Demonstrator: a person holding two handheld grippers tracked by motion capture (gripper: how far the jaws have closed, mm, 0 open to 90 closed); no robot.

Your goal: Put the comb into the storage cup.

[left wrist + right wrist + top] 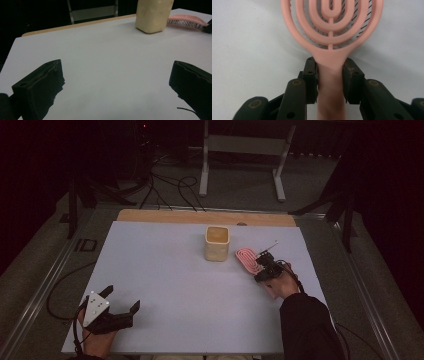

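High view: I take the cup (217, 243), a cream square one standing upright on the white sheet (165, 285), as my landmark. The pink brush (248, 260) lies flat on the sheet just right of the cup, close but apart from it, its head nearer the cup and its handle running away toward the person's side. I see the right gripper (263, 270) at the handle end, right of the cup and nearer the person, with a dark sleeve (307, 327) behind it. The left gripper (121, 312) sits well apart from the cup, far to its left and toward the near edge of the sheet, jaws spread wide with nothing between them. Left gripper view: both black jaws stand far apart over bare sheet; I note the cup (153, 15) at the far upper right, and the brush (187, 22) just beyond it on the right, bristles facing down. Right gripper view: the right gripper (330, 77) has its jaws drawn narrow on the brush (332, 32) handle, both pads pressing its sides just below where the handle widens into the ringed head. I log this as a firm grip. The head reaches forward past the jaws, dark bristles showing through the rings against the sheet.
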